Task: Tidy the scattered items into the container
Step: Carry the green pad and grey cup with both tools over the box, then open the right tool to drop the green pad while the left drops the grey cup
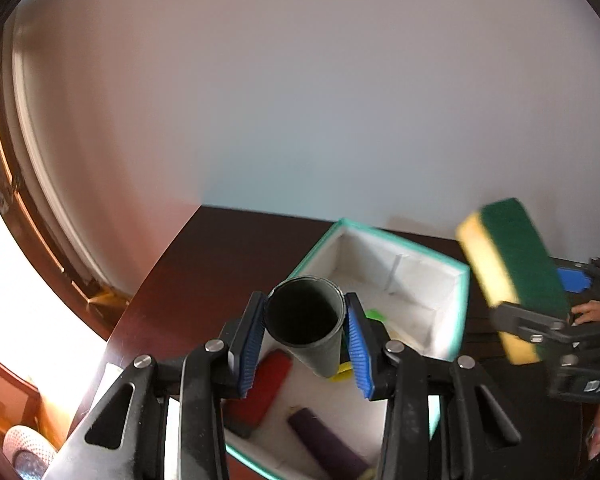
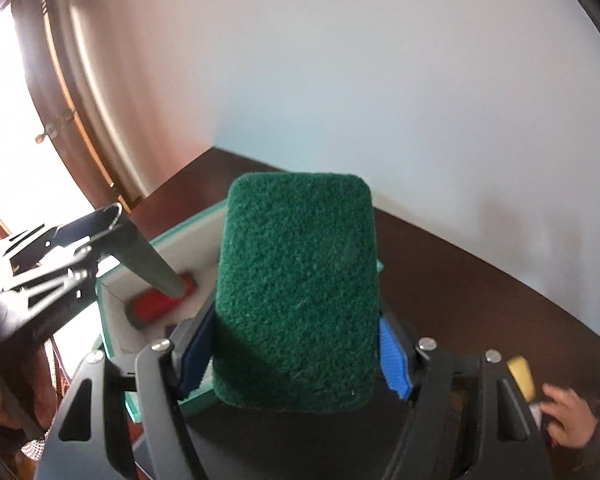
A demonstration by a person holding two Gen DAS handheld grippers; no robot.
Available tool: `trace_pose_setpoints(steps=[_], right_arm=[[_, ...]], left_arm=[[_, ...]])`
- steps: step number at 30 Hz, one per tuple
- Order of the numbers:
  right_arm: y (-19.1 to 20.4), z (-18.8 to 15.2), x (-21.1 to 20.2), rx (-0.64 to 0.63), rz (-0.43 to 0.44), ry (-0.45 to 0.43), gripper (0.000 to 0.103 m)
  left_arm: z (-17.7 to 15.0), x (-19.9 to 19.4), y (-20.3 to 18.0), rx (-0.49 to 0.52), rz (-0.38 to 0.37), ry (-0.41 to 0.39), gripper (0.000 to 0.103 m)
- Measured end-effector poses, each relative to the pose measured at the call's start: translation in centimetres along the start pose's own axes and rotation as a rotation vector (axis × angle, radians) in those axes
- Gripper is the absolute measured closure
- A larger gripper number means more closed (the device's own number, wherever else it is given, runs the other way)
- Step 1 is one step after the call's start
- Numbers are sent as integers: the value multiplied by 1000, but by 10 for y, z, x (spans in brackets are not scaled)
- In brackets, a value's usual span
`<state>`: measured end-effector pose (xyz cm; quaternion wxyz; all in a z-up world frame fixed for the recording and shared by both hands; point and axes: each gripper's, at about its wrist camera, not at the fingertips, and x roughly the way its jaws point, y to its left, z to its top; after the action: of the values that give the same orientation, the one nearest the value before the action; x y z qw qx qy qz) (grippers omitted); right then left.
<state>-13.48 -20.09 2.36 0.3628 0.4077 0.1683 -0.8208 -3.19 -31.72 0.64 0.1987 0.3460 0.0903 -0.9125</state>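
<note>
My left gripper (image 1: pixel 305 330) is shut on a dark grey cup (image 1: pixel 306 320), held tilted above the teal-rimmed white box (image 1: pixel 458 312). It also shows in the right wrist view (image 2: pixel 74 256), the cup (image 2: pixel 148 260) pointing down into the box (image 2: pixel 112 300). Inside the box lie a red item (image 1: pixel 266 384), a purple item (image 1: pixel 324 440) and small green and yellow pieces. My right gripper (image 2: pixel 296 354) is shut on a green and yellow sponge (image 2: pixel 296 292), held above the box's right side; the sponge also shows in the left wrist view (image 1: pixel 512 276).
The box stands on a dark brown table (image 1: pixel 204 264) against a white wall. A small yellow item (image 2: pixel 522 376) lies on the table at the right, next to a hand (image 2: pixel 568 416). A window frame (image 1: pixel 40 216) is at the left.
</note>
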Motion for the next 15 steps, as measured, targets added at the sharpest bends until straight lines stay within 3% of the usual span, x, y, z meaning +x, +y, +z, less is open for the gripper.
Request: trace_pose_setpoints(steps=[6, 15], right_arm=[[39, 7, 62, -37, 20, 70, 32], [57, -1, 97, -59, 3, 136, 31]], left_arm=[[-17, 22, 34, -24, 17, 47, 62], [-29, 39, 36, -19, 10, 95, 62]])
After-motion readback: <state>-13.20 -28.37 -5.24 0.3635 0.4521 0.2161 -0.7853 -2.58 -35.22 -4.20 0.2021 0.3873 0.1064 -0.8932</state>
